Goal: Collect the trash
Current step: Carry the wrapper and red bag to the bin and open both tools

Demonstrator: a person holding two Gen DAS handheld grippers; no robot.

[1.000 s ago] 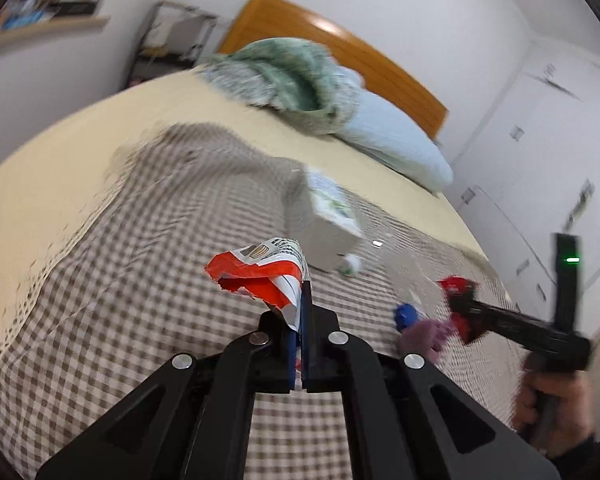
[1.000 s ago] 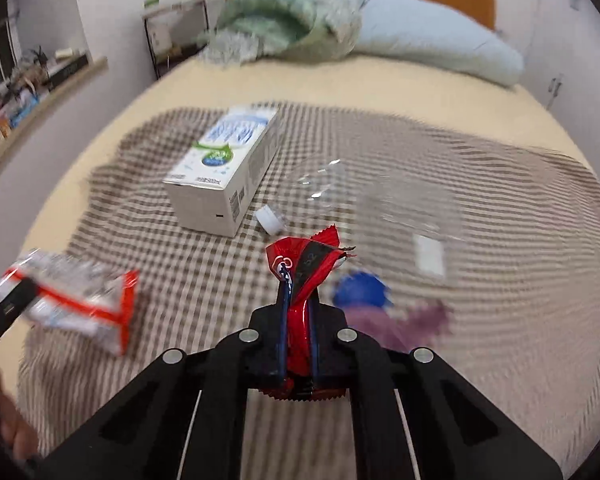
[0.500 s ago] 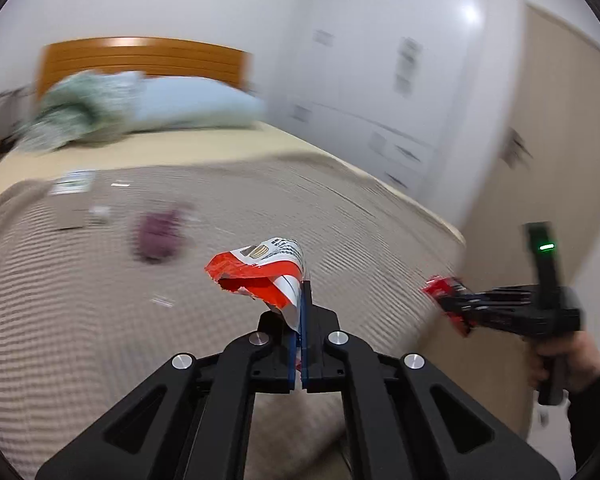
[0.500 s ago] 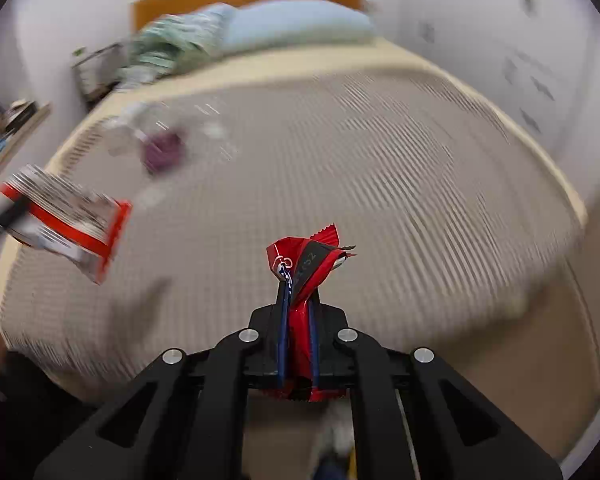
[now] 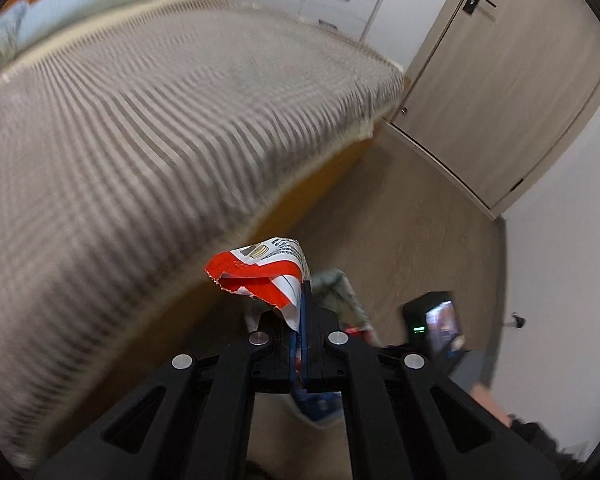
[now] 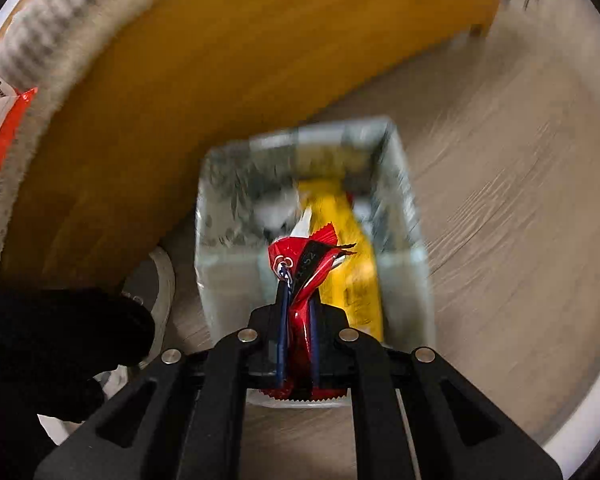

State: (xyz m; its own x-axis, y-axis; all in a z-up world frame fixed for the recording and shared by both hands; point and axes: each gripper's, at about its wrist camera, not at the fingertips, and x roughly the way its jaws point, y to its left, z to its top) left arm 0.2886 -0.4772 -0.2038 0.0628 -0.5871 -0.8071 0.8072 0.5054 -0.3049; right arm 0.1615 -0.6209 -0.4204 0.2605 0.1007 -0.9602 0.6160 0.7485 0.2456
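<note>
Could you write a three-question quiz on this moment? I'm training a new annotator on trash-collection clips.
1. True or false: the left hand-held gripper is empty.
2. Multiple choice: what lies below the right hand-held gripper?
A. a pillow
B. an open bin on the floor holding a yellow wrapper
C. a closed drawer
3. Short answer: what colour is the wrapper clamped in the right hand-held gripper?

Key
1. False: it is shut on a red and white wrapper.
2. B
3. Red, with a black patch.
</note>
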